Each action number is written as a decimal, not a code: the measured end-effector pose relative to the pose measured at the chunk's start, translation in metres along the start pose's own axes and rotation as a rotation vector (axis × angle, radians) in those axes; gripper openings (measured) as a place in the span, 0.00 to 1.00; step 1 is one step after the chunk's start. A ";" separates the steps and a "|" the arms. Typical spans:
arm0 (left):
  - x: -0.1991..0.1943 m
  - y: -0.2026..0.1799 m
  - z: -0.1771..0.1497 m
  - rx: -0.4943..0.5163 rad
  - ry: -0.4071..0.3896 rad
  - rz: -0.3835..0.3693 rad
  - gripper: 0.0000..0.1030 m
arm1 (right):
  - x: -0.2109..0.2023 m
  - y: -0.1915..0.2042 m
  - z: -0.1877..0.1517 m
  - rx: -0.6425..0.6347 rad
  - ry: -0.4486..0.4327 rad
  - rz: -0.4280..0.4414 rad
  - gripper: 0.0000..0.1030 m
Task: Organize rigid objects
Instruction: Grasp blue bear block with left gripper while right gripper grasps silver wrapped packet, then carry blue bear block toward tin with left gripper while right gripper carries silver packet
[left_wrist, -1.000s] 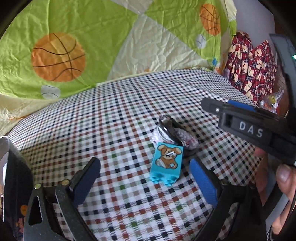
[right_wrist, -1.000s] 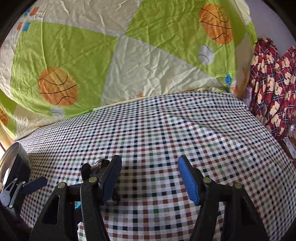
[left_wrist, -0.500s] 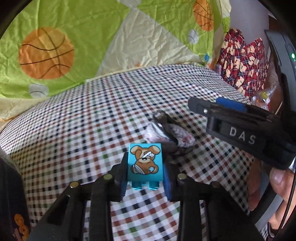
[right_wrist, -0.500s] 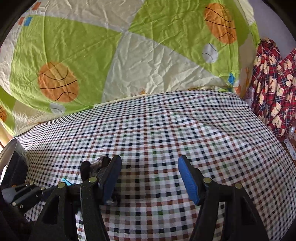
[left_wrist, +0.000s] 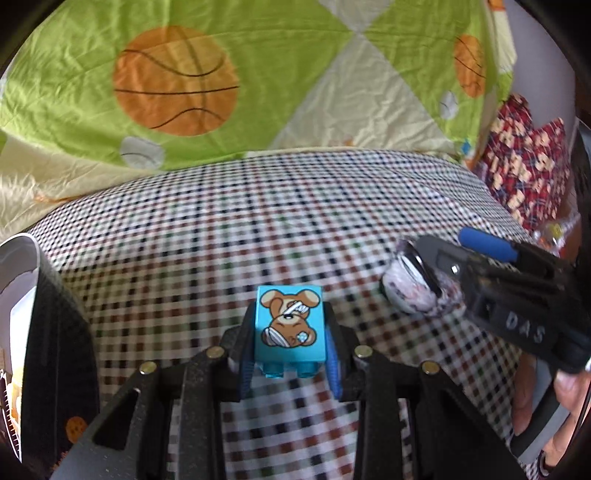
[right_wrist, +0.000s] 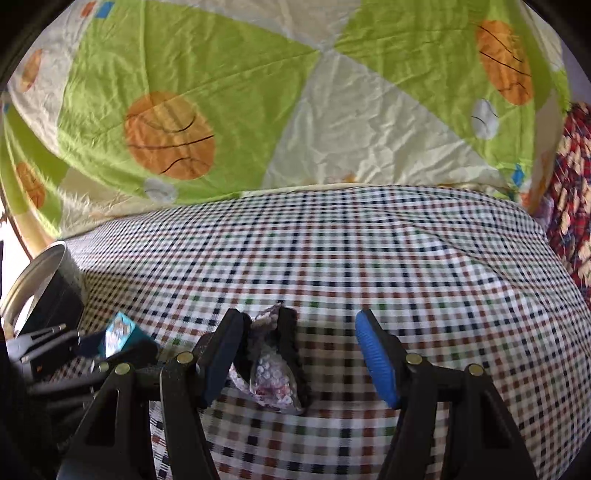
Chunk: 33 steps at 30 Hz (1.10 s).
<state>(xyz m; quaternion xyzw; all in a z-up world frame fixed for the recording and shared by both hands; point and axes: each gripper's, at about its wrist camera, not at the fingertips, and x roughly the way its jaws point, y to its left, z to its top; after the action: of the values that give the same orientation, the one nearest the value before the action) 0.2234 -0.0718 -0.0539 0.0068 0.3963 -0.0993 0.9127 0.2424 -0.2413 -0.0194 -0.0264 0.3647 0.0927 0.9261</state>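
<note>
— Turquoise toy brick (left_wrist: 290, 328), bear printed on top: where is it?
— Pinched between the blue pads of the left gripper (left_wrist: 291, 356), above the middle of the checked tablecloth (left_wrist: 221, 229).
— And the right gripper (right_wrist: 301, 360)?
— Spread wide. A sequined hair clip (right_wrist: 273, 373) lies on the cloth just beside its left finger, inside the gap; I cannot tell if they touch.
— Anything at the edges?
— A dark tin with a metal rim (right_wrist: 44, 288) at the cloth's left edge, and a green basketball quilt (right_wrist: 258, 92) beyond the far edge.
</note>
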 end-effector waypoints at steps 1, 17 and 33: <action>0.001 0.004 0.001 -0.014 0.000 0.006 0.29 | 0.001 0.003 0.000 -0.014 0.007 0.004 0.64; -0.008 0.034 -0.003 -0.094 -0.040 0.101 0.29 | -0.014 0.028 -0.002 -0.092 -0.102 0.042 0.64; -0.009 0.041 -0.003 -0.111 -0.037 0.119 0.29 | 0.038 0.041 -0.003 -0.118 0.165 0.002 0.51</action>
<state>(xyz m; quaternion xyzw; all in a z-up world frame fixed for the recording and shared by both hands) 0.2227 -0.0298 -0.0527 -0.0222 0.3830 -0.0226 0.9232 0.2598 -0.1958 -0.0460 -0.0879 0.4336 0.1124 0.8897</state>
